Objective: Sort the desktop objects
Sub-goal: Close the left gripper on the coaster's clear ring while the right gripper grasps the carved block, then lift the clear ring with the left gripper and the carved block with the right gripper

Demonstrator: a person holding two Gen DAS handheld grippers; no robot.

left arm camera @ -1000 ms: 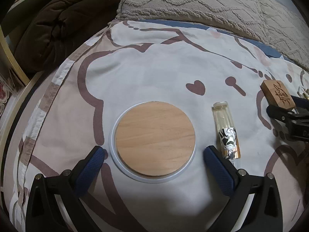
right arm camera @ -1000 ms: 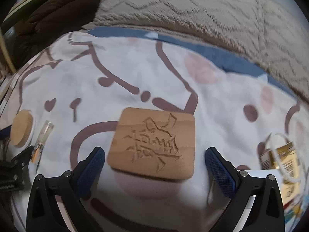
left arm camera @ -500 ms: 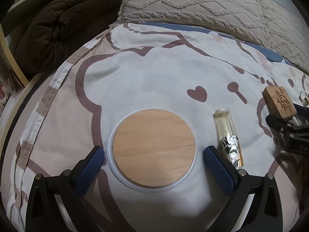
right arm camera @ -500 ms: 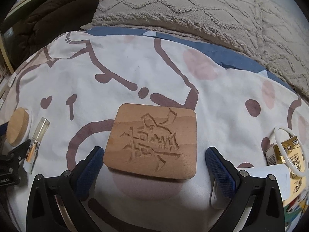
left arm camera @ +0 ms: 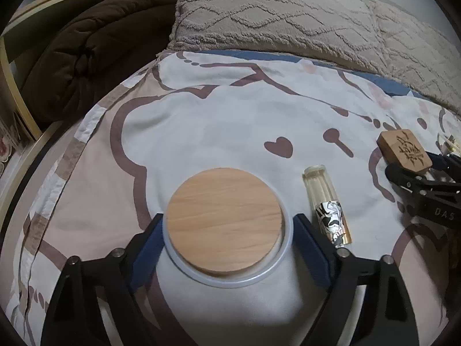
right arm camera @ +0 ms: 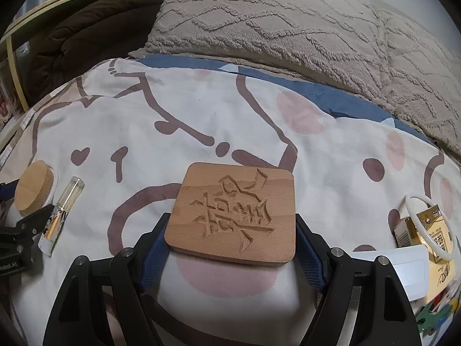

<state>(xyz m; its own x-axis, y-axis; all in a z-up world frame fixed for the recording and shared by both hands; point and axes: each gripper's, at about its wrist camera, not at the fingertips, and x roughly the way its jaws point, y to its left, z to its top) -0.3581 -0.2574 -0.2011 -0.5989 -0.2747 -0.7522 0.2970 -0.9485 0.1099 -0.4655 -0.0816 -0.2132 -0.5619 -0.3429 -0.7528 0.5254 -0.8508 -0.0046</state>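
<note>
Both tools have just been closing. The left tool [left arm camera: 227, 239] pinches the round wooden lid [left arm camera: 223, 222]; the right tool [right arm camera: 232, 239] pinches the carved wooden block [right arm camera: 233, 212]. The perfume vial [left arm camera: 327, 204], at the lid's three o'clock, could get nudged on the soft bedsheet [left arm camera: 201, 132].

One round wooden lid [left arm camera: 223, 220] with a pale ring around its edge lies on the bed. One square wooden block [right arm camera: 233, 212] carved with a character lies there too. One clear rectangular bottle [left arm camera: 327, 206] with a printed, gold-toned end lies between them. One white ring [right arm camera: 429, 225] rests at the far right on a small heap of printed packets and a white card; the packets overlap, so their number cannot be told. Two claws are in view: the left claw [left arm camera: 227, 240] and the right claw [right arm camera: 232, 248], each with two blue pads. The bedding counts one patterned sheet [left arm camera: 216, 121], one grey textured pillow [left arm camera: 302, 20] and one dark brown quilt [left arm camera: 86, 49].
</note>
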